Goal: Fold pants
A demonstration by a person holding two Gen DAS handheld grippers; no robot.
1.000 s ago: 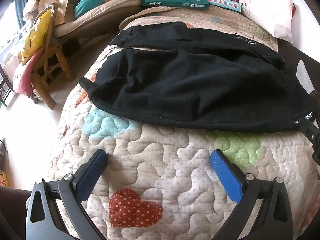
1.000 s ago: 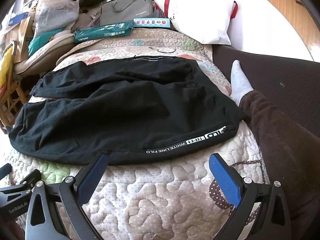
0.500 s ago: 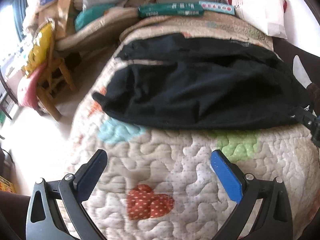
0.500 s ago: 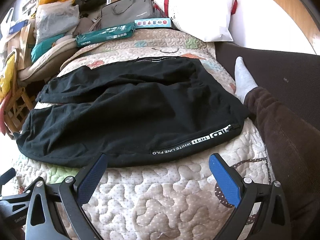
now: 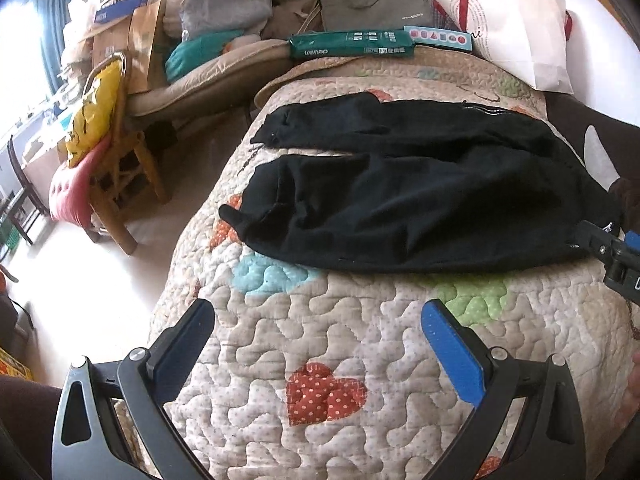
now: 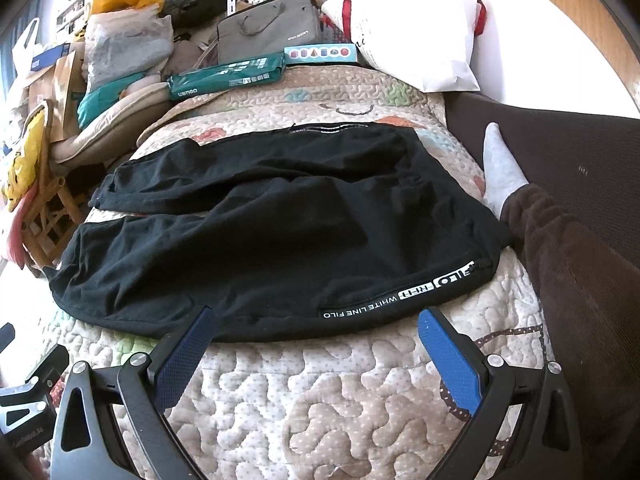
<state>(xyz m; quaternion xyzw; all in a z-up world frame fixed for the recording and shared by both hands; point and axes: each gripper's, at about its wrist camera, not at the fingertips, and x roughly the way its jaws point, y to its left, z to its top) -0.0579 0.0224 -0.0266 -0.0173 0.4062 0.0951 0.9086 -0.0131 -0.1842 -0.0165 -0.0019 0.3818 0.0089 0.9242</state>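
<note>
Black pants (image 5: pixel 420 196) lie spread flat on a quilted bed cover (image 5: pixel 320 340), legs pointing left, waist to the right. They also show in the right wrist view (image 6: pixel 280 232), with a white-lettered stripe (image 6: pixel 400 298) along the near edge. My left gripper (image 5: pixel 318 320) is open and empty, above the quilt short of the pants' near edge. My right gripper (image 6: pixel 314 330) is open and empty, its tips just at the pants' near edge by the waist. The right gripper's side shows at the right edge of the left wrist view (image 5: pixel 616 256).
A person's leg in brown trousers (image 6: pixel 580 280) and a grey sock (image 6: pixel 498 172) lie right of the pants. A white bag (image 6: pixel 412 36), a green package (image 6: pixel 228 76) and a grey case (image 6: pixel 268 28) stand at the bed's far end. A wooden chair (image 5: pixel 108 168) stands left.
The left gripper has pulled back and swung left, so the pants look farther away. The right gripper has moved slightly closer to the pants' near edge. The pants have not moved.
</note>
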